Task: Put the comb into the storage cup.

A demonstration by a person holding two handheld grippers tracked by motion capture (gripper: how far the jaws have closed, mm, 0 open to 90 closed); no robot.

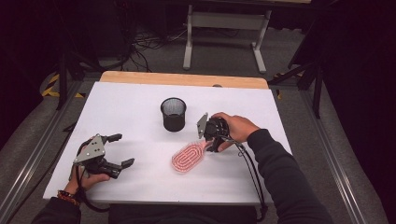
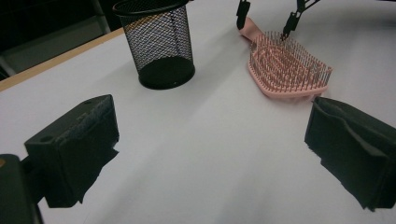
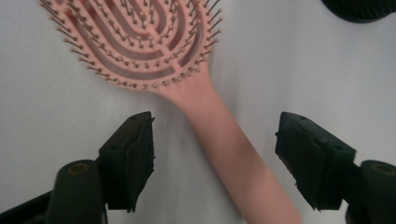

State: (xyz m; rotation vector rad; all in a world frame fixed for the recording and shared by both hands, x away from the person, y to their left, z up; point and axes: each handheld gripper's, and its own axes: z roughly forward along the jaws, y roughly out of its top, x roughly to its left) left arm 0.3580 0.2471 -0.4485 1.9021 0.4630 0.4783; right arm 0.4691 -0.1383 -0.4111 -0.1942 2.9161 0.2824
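Down on the white tabletop (image 1: 130, 107): a pink hairbrush (image 1: 187, 157), lying flat near the middle, bristles up. Wide oval head with curved slots and rows of thin pins with small round tips. Smooth, plain pink handle (image 3: 233, 158), pointing toward the right gripper (image 1: 211, 135).

Right hand (image 1: 238, 127) wrapped around that gripper, arm in a dark sleeve (image 1: 280, 177) coming in from the bottom right. Gripper tipped down over the handle end of the brush. Seen from the right gripper view: one black jaw on each side of the handle, with white tabletop showing in both gaps, so not squeezing yet. Jaws apart, brush between them but not held.

Left hand (image 1: 86, 179) resting low at the near left of the tabletop, well apart from the brush, holding the left gripper (image 1: 119, 150) about level. Jaws spread wide, nothing between them but bare tabletop.

Behind the brush, near its head: a black mesh cup (image 1: 173, 113), standing upright, round and open at the top. Can't tell from the high view what is inside; only dark mesh to see.
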